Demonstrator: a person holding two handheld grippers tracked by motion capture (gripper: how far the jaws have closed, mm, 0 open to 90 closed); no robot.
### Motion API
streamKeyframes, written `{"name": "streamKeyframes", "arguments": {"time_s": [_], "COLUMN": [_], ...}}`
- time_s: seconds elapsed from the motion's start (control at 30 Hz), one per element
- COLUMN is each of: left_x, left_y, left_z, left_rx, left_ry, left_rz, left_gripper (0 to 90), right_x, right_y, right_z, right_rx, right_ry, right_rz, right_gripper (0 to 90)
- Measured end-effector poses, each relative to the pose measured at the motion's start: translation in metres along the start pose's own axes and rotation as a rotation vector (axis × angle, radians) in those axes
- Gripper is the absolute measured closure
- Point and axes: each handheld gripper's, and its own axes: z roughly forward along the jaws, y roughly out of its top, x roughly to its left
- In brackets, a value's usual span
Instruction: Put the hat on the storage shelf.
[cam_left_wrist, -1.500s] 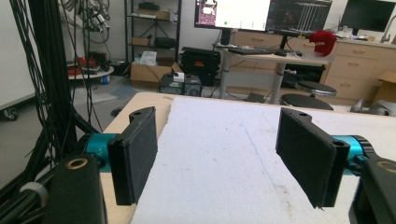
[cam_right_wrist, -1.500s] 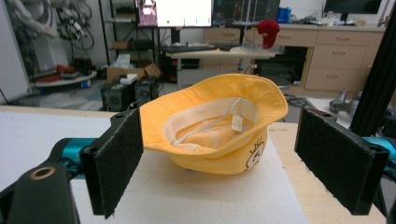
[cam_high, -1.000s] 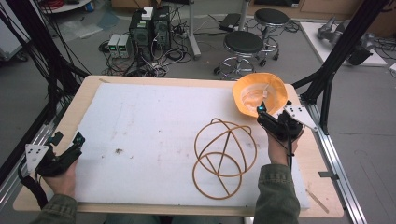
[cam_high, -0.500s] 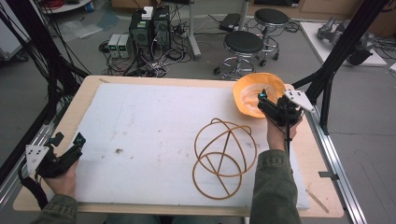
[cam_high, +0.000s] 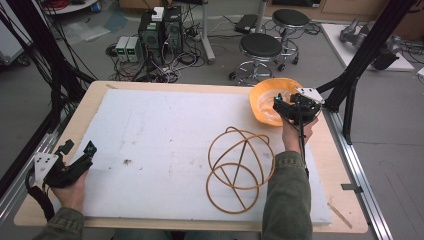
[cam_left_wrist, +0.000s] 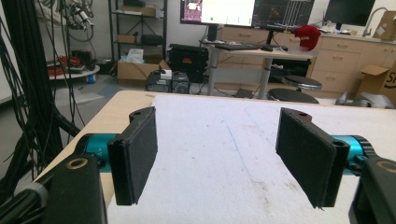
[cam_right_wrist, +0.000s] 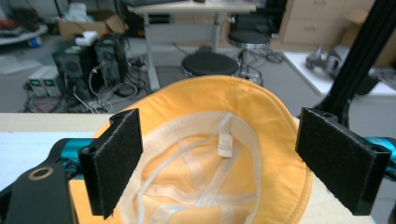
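An orange bucket hat (cam_high: 265, 97) lies upside down at the far right of the white foam mat (cam_high: 150, 135). Its pale lining and label face up in the right gripper view (cam_right_wrist: 261, 116). My right gripper (cam_high: 281, 104) hovers over the hat's near rim, open, its pads (cam_right_wrist: 114, 163) on either side of the hat's opening with nothing gripped. A tan wire-hoop frame (cam_high: 240, 167) lies on the mat in front of that hand. My left gripper (cam_high: 78, 148) rests at the near left, open (cam_left_wrist: 220, 156), with only bare mat (cam_left_wrist: 224, 126) between its pads.
The wooden table edge (cam_high: 345, 200) runs along the right beside a metal rail. Black frame posts (cam_high: 350, 80) stand close to the hat's right. Stools (cam_high: 261, 47) and computer boxes (cam_high: 160, 25) sit on the floor beyond the far edge.
My right gripper has moved away from me, from beside the hoop frame up onto the hat's near rim. The left gripper and the hoop frame have stayed put.
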Motion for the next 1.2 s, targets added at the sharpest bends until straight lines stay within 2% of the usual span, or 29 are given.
{"name": "streamKeyframes", "arguments": {"time_s": [0.07, 0.2, 0.47, 0.6, 0.77, 0.9, 0.97, 1.03, 1.1, 1.17, 1.2], "left_x": [0.0, -0.001, -0.004, -0.005, -0.005, -0.004, -0.004, -0.004, -0.005, -0.005, -0.005], "left_y": [0.0, -0.001, -0.002, -0.002, -0.002, -0.002, -0.002, -0.002, -0.002, -0.003, -0.003], "left_z": [0.001, 0.002, 0.004, 0.004, 0.004, 0.004, 0.004, 0.004, 0.005, 0.005, 0.005], "left_rx": [0.001, 0.007, 0.011, 0.01, 0.013, 0.013, 0.014, 0.016, 0.017, 0.02, 0.021], "left_ry": [-0.004, -0.012, -0.025, -0.028, -0.031, -0.032, -0.033, -0.035, -0.035, -0.036, -0.036], "left_rz": [0.001, 0.008, 0.016, 0.017, 0.022, 0.022, 0.023, 0.024, 0.024, 0.027, 0.027], "left_gripper": [29.6, 29.6, 29.6, 29.6, 29.6, 29.6, 29.6, 29.6, 29.7, 29.7, 29.8], "right_x": [-0.003, -0.011, -0.022, -0.023, -0.02, -0.023, -0.025, -0.026, -0.026, -0.028, -0.028], "right_y": [-0.002, -0.009, -0.013, -0.017, -0.019, -0.023, -0.025, -0.027, -0.027, -0.026, -0.026], "right_z": [0.006, 0.016, 0.023, 0.027, 0.03, 0.034, 0.036, 0.037, 0.037, 0.035, 0.035], "right_rx": [0.009, 0.068, 0.103, 0.15, 0.159, 0.218, 0.244, 0.26, 0.264, 0.26, 0.272], "right_ry": [-0.01, -0.046, -0.082, -0.088, -0.1, -0.139, -0.14, -0.131, -0.112, -0.091, -0.068], "right_rz": [0.007, 0.003, 0.024, 0.037, 0.052, 0.101, 0.118, 0.128, 0.131, 0.149, 0.174], "right_gripper": [13.9, 13.8, 13.8, 13.7, 13.8, 13.8, 14.1, 19.4, 28.4, 45.0, 48.8]}}
